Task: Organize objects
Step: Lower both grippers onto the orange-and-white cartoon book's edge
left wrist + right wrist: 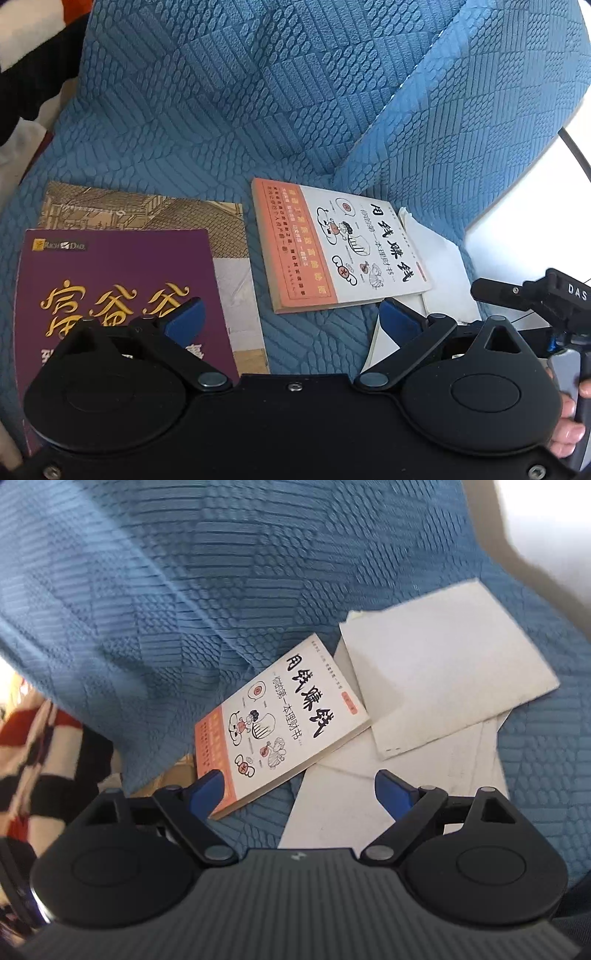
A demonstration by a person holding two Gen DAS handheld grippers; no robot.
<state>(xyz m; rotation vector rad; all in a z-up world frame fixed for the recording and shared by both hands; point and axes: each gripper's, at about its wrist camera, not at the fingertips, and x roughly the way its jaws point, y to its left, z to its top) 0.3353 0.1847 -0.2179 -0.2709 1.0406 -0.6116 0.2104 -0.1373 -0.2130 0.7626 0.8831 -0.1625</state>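
Observation:
A white and orange cartoon-cover book (pixel 332 243) (pixel 280 720) lies flat on the blue quilted sofa seat (pixel 229 110) (pixel 166 609). A purple book (pixel 118 295) rests on a larger tan book (pixel 155 214) at the left. White booklets and sheets (pixel 443 664) (pixel 439 269) lie to the right, partly under the cartoon book. My left gripper (pixel 291 317) is open above the gap between the purple book and the cartoon book. My right gripper (pixel 299 790) is open over the cartoon book's near corner and a white sheet, holding nothing.
The sofa's blue backrest (pixel 461 110) rises behind the books. A black, white and orange patterned cloth (pixel 33 746) lies at the left. The other gripper's black body (pixel 535 295) and a hand (pixel 569 417) show at the right of the left wrist view.

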